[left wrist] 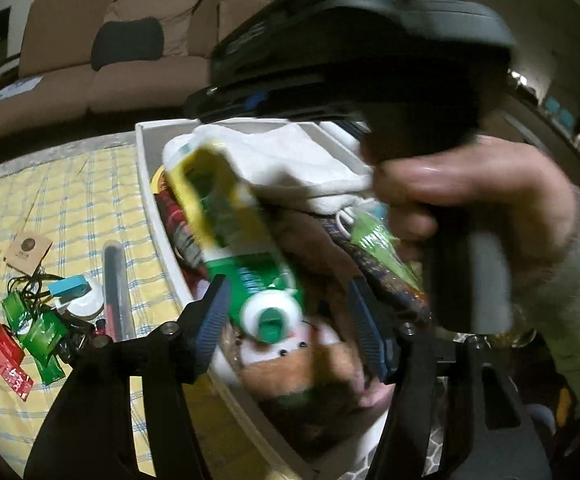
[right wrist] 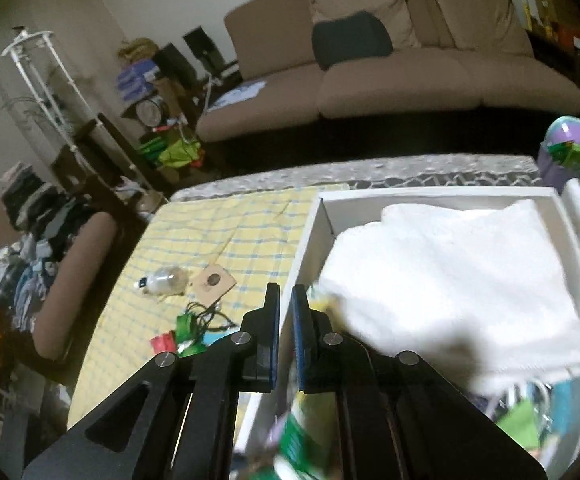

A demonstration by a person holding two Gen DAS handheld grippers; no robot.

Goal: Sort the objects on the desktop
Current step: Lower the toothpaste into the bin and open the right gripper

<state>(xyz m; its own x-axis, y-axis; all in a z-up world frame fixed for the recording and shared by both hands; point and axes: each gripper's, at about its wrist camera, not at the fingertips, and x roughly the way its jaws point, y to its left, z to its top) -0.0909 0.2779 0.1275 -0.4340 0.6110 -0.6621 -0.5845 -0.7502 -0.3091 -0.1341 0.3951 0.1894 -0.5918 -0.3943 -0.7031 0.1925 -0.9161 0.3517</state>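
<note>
Sofa [right wrist: 389,60]: brown, across the top of both views.
Tablecloth [right wrist: 218,240]: yellow check, left half of frame.
White box [right wrist: 441,194]: right of centre, packed full; white towel [right wrist: 449,272] on top.
Left-wrist view only: hand [left wrist: 469,200] at right gripping the right gripper's black body; plush toy [left wrist: 309,368] low in the box; loose packets [left wrist: 42,332] and black tube [left wrist: 116,288] at lower left.
Right-wrist view only: clothes rack, shelves, clear bottle [right wrist: 162,280], cardboard tag [right wrist: 214,280].
Bottle [left wrist: 230,240]: yellow-green, white cap with green spout, blurred, lying in the box.
Left gripper [left wrist: 290,328]: jaws apart, cap between, contact unclear.
Right gripper [right wrist: 286,336]: jaws narrow, nothing between.
</note>
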